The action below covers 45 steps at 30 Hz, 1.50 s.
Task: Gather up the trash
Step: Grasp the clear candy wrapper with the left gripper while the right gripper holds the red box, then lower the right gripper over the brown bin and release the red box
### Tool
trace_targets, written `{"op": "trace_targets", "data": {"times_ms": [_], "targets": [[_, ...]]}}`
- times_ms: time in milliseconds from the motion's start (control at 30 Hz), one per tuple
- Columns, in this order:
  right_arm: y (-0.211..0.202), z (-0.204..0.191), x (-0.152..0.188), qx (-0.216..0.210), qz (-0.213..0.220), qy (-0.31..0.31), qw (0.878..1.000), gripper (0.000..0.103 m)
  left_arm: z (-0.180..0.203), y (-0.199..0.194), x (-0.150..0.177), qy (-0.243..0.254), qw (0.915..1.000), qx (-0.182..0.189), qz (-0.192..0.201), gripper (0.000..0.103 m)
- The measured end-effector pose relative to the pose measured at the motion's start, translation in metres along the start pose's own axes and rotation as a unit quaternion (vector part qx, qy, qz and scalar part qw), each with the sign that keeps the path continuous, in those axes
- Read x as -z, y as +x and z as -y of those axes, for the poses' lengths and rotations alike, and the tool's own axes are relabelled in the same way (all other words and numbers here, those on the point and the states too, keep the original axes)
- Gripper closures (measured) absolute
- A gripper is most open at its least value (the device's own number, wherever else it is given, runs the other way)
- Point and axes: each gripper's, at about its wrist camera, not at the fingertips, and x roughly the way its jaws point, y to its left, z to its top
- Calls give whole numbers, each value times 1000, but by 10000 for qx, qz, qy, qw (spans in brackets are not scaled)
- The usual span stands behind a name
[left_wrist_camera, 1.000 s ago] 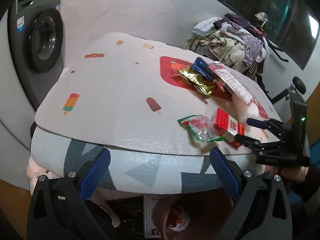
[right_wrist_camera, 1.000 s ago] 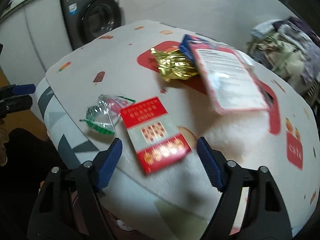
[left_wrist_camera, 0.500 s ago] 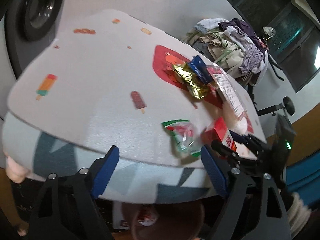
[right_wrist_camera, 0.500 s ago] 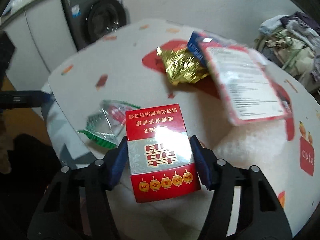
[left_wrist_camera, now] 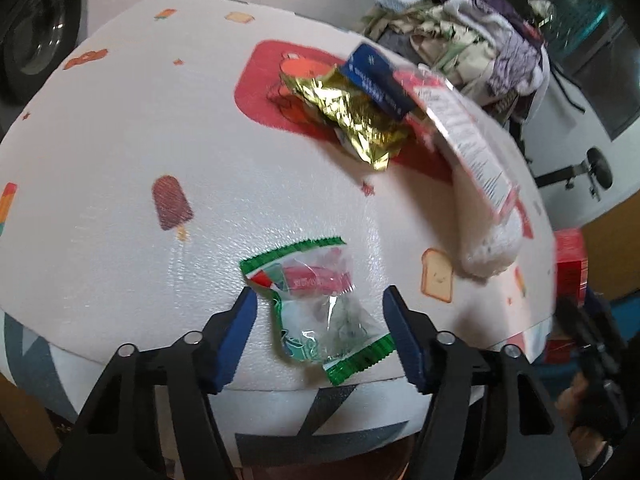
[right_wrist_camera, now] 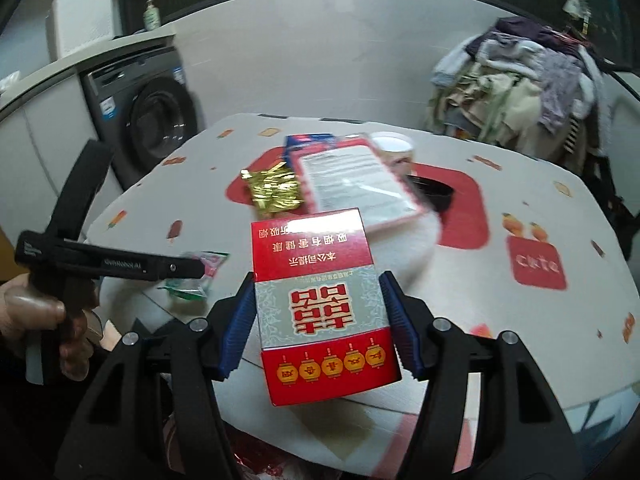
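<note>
**Red box lifted, wrapper next**

Gripping the red box (right_wrist_camera: 326, 312) between both pads, the right gripper (right_wrist_camera: 318, 324) now carries it clear of the table (right_wrist_camera: 540, 216); a second ago that box lay flat on the tabletop ahead of spread fingers, so the first piece of trash is picked up. It sticks out forward past the fingertips, held by its two long sides.

Over at the left gripper (left_wrist_camera: 320, 334), the clear wrapper with green edges (left_wrist_camera: 316, 308) lies between the fingers on the near edge of the table. Those jaws have just been closing, yet the pads stand off from the crinkled plastic on both sides, so nothing is grasped there.

Farther out beyond the fingers sit a gold foil wrapper (left_wrist_camera: 352, 120), a blue packet (left_wrist_camera: 378, 80) and a red-edged flat pack (left_wrist_camera: 468, 132), untouched. My guess: the wrapper gets pinched next.
</note>
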Motion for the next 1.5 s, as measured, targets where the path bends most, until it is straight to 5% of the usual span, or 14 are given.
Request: {"op": "trace_targets", "data": {"times_ms": [33, 67, 167, 200, 467, 800, 1500], "targets": [[-1, 5, 2, 41, -6, 60, 10000, 41, 2, 1, -1, 138, 9999, -93, -1, 44], [-4, 10, 5, 82, -20, 117, 9999, 41, 5, 3, 0, 310, 9993, -208, 21, 59], [-7, 21, 14, 246, -106, 261, 9993, 41, 2, 3, -1, 298, 9996, -20, 11, 80], [-8, 24, 16, 271, -106, 289, 9992, 41, 2, 1, 0, 327, 9995, -14, 35, 81], [-29, 32, 19, 411, 58, 391, 9984, 41, 19, -38, -2, 852, 9950, 33, 524, 81], [-48, 24, 27, 453, 91, 305, 9985, 41, 54, -92, 18, 1616, 9796, 88, 1189, 81], [-51, -12, 65, 245, -272, -81, 9993, 41, 49, -138, 75, 1961, 9658, 184, 1689, 81]]}}
